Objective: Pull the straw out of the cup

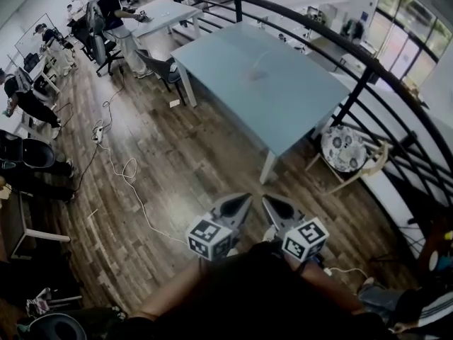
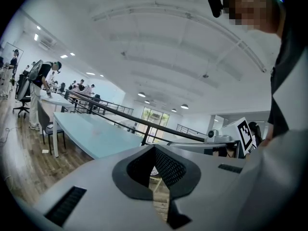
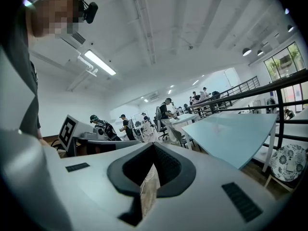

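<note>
Left gripper (image 1: 243,200) and right gripper (image 1: 269,200) closed, empty, well apart from clear cup (image 1: 256,69) on table (image 1: 304,112); faint straw (image 1: 264,57) invites a mis-grab, tipping the cup.

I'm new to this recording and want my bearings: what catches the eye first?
A large pale blue table fills the middle of the head view, a faint clear cup on it. At the bottom, the left gripper and right gripper sit side by side, both shut and empty, well short of the table. A black railing curves along the right.
</note>
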`<state>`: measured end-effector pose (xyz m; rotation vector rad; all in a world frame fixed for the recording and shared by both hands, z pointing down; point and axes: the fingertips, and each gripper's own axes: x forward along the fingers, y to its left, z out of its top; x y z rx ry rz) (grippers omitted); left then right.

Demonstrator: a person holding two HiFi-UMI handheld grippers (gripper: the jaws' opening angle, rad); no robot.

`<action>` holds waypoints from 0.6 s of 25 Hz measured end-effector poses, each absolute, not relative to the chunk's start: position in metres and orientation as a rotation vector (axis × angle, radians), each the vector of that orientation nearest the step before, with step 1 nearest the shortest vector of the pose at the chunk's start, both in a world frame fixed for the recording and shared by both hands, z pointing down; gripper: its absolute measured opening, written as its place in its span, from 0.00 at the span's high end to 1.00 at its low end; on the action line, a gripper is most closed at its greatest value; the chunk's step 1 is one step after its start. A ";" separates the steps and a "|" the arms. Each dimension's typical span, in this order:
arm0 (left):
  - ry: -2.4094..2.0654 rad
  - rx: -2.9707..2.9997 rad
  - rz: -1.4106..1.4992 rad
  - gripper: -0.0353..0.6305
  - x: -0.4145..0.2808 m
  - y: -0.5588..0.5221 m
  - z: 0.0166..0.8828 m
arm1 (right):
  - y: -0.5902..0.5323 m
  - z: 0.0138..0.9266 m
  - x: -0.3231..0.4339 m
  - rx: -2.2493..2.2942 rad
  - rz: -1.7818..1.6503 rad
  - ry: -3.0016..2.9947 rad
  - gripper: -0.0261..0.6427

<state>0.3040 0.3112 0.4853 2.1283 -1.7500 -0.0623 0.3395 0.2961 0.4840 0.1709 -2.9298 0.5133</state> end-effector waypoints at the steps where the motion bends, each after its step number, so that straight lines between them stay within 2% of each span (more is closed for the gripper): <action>1: -1.754 2.127 -0.062 0.93 0.304 0.301 0.485 | 0.286 0.484 0.339 0.167 0.515 -2.930 0.94; 15: -1.793 2.117 -0.074 0.93 0.331 0.149 0.478 | 0.133 0.477 0.360 0.099 0.497 -2.930 0.94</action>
